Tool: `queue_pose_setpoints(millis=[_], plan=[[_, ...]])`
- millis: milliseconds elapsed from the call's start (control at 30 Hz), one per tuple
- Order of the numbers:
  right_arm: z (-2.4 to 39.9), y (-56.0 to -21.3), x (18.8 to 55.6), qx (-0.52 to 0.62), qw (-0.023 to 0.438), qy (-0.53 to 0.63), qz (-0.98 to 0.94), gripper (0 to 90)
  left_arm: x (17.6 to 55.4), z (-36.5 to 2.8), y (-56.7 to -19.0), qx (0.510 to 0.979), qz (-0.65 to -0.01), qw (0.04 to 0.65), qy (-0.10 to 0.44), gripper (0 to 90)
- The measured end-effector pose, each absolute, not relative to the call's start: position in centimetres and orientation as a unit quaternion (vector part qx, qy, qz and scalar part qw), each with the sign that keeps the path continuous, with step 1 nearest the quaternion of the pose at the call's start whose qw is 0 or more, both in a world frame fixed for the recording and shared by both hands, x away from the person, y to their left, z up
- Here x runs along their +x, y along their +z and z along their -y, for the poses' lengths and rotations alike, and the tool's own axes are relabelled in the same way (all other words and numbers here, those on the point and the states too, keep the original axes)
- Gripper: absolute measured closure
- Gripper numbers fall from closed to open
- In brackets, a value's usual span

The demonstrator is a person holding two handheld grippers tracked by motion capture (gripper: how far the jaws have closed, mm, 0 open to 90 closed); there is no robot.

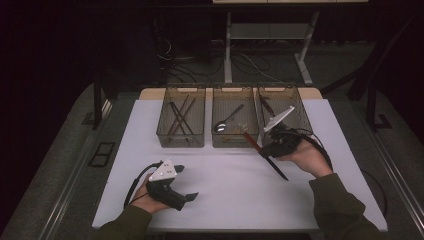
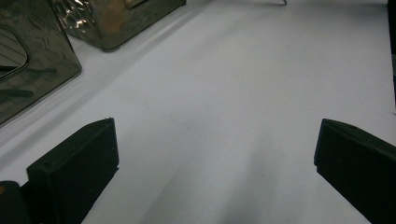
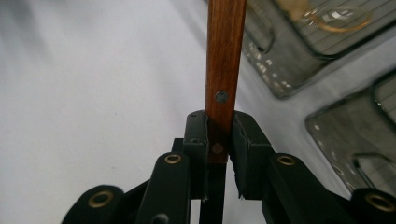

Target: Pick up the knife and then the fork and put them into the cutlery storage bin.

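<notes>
White table (image 1: 225, 195), wooden-handled knife (image 3: 225, 56) clamped upright between the right gripper (image 3: 218, 135) fingers; left gripper (image 2: 215, 154) fingers wide apart, empty.

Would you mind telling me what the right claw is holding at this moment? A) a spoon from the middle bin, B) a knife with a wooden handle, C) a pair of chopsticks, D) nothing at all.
B: the right claw is clamped on the riveted wooden handle of a knife, and in the high view its dark blade sticks out below the hand, while the spoon lies in the middle bin.
</notes>
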State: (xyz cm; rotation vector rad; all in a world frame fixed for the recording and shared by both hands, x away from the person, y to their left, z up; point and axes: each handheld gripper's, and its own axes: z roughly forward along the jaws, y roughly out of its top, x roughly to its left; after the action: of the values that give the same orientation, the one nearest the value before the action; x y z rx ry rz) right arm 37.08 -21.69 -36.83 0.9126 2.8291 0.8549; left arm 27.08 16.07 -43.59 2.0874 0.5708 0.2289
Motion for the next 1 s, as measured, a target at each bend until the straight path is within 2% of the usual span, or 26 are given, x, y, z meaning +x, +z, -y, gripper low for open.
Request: queue_pose_setpoints(millis=[367,667,867,1000], plan=[[26.3,-35.3,37.4,0.348,0.033,0.384,-0.855,77.1,27.1,-16.1,-43.6,0.849,-0.232,0.466,0.093,0.0],[28.3,-34.9,37.6,0.367,0.029,0.424,-0.827,77.2,27.1,-16.1,-43.6,0.85,-0.231,0.464,0.091,0.0],[29.1,-33.5,37.3,0.366,0.048,0.438,-0.82,77.1,27.1,-16.1,-43.6,0.849,-0.232,0.466,0.092,0.0],[29.9,-32.0,37.4,0.374,0.078,0.442,-0.812,77.1,27.1,-16.1,-43.6,0.848,-0.233,0.466,0.091,0.0]])
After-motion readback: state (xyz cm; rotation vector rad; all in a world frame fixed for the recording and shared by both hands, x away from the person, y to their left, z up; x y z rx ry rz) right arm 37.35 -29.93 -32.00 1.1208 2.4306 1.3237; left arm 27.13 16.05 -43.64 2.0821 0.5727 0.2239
